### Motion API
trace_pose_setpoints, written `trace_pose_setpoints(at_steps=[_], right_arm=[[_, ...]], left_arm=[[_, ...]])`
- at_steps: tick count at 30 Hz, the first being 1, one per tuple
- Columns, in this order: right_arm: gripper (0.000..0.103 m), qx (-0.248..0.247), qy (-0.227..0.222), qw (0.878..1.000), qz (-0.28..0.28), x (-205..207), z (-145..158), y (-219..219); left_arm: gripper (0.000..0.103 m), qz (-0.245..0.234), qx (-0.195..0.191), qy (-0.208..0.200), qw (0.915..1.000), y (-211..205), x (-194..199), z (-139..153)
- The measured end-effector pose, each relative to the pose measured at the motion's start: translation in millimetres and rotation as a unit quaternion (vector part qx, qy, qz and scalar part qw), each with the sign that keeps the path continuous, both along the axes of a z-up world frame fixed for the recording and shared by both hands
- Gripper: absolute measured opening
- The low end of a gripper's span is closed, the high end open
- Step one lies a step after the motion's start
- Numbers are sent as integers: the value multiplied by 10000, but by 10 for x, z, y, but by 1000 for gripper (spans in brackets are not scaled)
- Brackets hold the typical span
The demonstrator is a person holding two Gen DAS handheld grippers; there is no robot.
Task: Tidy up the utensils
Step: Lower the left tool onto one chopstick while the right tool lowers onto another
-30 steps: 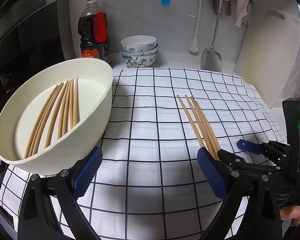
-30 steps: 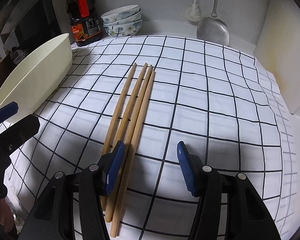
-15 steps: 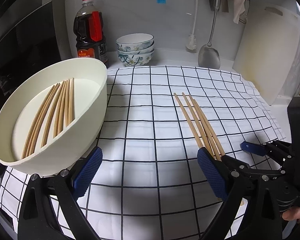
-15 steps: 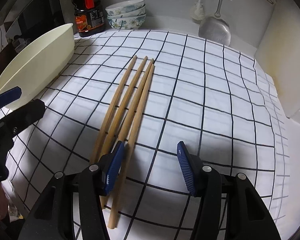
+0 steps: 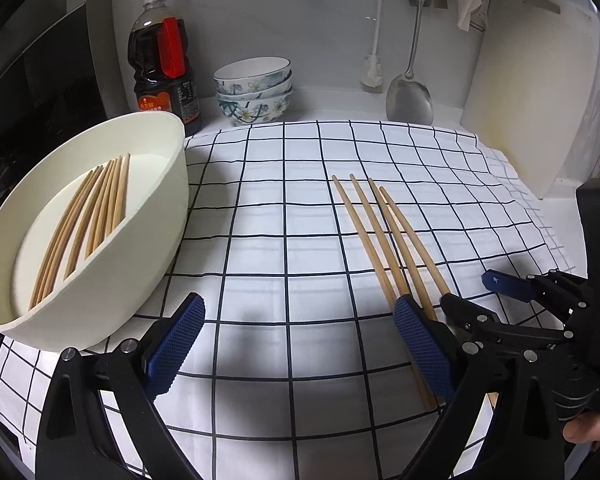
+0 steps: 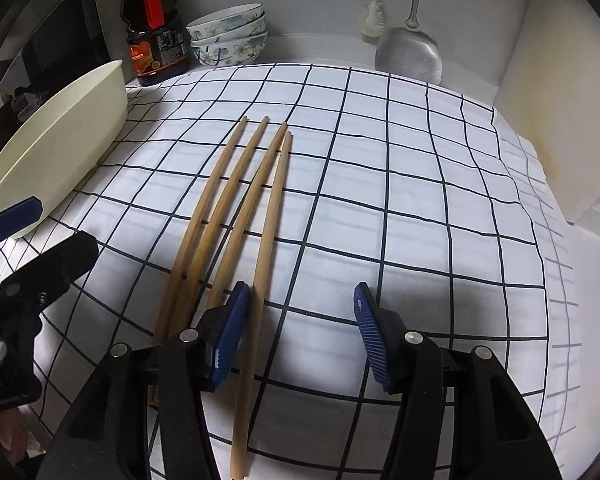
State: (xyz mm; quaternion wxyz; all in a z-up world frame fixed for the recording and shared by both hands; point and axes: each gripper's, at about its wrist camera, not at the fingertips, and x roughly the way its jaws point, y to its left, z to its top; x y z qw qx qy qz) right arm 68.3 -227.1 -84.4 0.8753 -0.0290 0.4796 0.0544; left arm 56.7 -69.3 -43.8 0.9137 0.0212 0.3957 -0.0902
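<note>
Several wooden chopsticks (image 6: 236, 208) lie side by side on the checked cloth (image 6: 420, 200), fanning out at their far tips. My right gripper (image 6: 300, 332) hovers open over their near ends. The rightmost stick runs just inside its left pad and the others pass under or left of that pad. A white bowl (image 5: 156, 248) at the cloth's left edge holds several more chopsticks (image 5: 88, 224). My left gripper (image 5: 296, 340) stands open over bare cloth between the bowl and the loose chopsticks (image 5: 384, 240), holding nothing. The right gripper (image 5: 480, 296) shows at the right of the left wrist view.
Along the back wall stand a dark sauce bottle (image 5: 162, 68), a stack of patterned bowls (image 5: 254, 92), a hanging metal spatula (image 5: 410, 96) and a brush (image 5: 374, 72). A white cutting board (image 5: 540, 92) leans at the right. A dark appliance (image 5: 40, 92) rises behind the white bowl.
Both views have shifted slightly. The chopsticks, the bowl and both open grippers keep the same places relative to each other.
</note>
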Motion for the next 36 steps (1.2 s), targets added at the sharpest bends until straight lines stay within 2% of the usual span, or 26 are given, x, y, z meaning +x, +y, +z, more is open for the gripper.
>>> trace_pose_setpoints(at_steps=[15,25,36], right_arm=[[52,42,-31,9989,-460,52,-9,-323],[52,42,-25,9990,-452,40,0,-346],[52,43,-8,9987,-500,42,6,-407]], left_arm=[[94,49,71,160,9998,-76,63,-92],[94,85,68,420,9991,-206,224,-213],[95,93,350,722,9967,-339,354,-375]])
